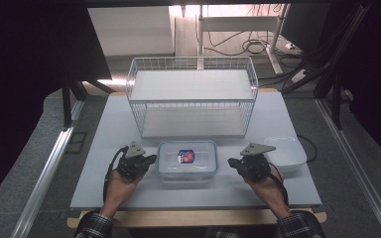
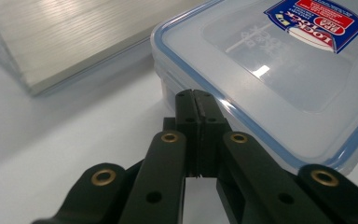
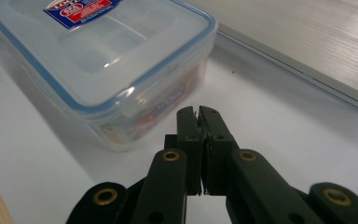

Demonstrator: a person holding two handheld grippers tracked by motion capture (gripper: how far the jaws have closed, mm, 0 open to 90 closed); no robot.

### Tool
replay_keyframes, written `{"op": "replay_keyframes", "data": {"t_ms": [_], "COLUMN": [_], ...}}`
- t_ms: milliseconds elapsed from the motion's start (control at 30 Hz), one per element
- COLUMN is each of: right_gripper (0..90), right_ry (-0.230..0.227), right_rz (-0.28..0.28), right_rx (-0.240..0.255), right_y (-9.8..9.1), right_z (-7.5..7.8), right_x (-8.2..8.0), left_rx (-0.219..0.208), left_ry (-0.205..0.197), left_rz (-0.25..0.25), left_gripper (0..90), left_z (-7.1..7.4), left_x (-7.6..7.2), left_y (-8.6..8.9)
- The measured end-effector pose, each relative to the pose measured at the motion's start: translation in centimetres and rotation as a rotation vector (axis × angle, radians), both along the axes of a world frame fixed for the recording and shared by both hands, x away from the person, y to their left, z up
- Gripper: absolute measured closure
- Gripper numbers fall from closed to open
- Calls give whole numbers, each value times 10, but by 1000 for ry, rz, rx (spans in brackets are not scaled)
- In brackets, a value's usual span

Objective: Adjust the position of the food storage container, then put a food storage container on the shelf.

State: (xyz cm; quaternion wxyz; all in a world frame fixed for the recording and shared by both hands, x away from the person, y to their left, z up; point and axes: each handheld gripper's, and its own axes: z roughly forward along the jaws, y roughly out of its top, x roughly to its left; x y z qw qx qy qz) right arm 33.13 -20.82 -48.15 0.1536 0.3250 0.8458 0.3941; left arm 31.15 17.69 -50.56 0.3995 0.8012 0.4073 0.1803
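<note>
Table (image 1: 104, 163): white top with a wooden front edge; it bears every item listed below.
Wire basket (image 1: 192, 96): white mesh, largest container, standing at the far middle of the table. A pale flat board lies across its upper part and a second pale panel forms its floor. No loose goods seen inside.
Plastic box (image 1: 187, 161): clear, rectangular, with a blue-edged seal in the lid, set at the near middle of the table just in front of the wire basket. Lid is on. A red, white and blue label sits on the lid top.
Box contents: the right gripper view shows printed red and blue packaging through the clear side wall (image 3: 168, 100); what the goods are cannot be told.
White dish (image 1: 285, 152): shallow, square with rounded corners, at the right of the plastic box and apart from it. Nothing visible in it.
Left gripper (image 2: 196, 100): held in the person's left hand at the left side of the plastic box. Jaws pressed together, nothing between them; the tips lie close by the box's lid edge, contact not certain.
Right gripper (image 3: 198, 114): held in the right hand, between the plastic box and the white dish. Jaws closed against each other, nothing gripped; tips stand just short of the box's corner.
</note>
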Motion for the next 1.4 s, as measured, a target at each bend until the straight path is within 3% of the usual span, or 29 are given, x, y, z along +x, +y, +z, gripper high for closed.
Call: {"op": "replay_keyframes", "data": {"t_ms": [267,367,433,500,600,733,800,833,1000,1200,1400], "right_gripper": [860,856,838,810,781,719,648,648,466,326,195], "right_ry": [-4,-8,-12,-19,-25,-30,-32,-32,-19,-24,-48], "right_rz": [-19,-19,-23,-29,-35,-35,-32,-32,-20,-12,18], "right_rx": [-15,-17,-21,-19,-14,-6,2,2,17,39,51], "right_y": [-5,-6,-8,-9,-12,-14,-15,-15,-17,-19,-18], "right_z": [0,0,1,1,2,4,5,5,4,4,4], "right_x": [1,0,0,-1,-2,-5,-7,-7,-8,-8,-6], "left_rx": [9,11,-4,-1,-16,-42,-53,-61,-64,-51,-62], "left_ry": [-1,7,15,2,-2,-2,-10,-11,-1,-2,12], "left_rz": [-75,-88,-70,-54,-34,-19,-22,-27,-48,-40,-61], "left_gripper": [900,896,828,698,664,531,426,426,235,120,85], "left_z": [2,2,4,6,7,8,8,8,4,3,3], "left_x": [6,6,5,2,-1,-7,-10,-11,-15,-14,-12], "left_y": [-22,-21,-17,-13,-8,-2,1,3,5,4,3]}}
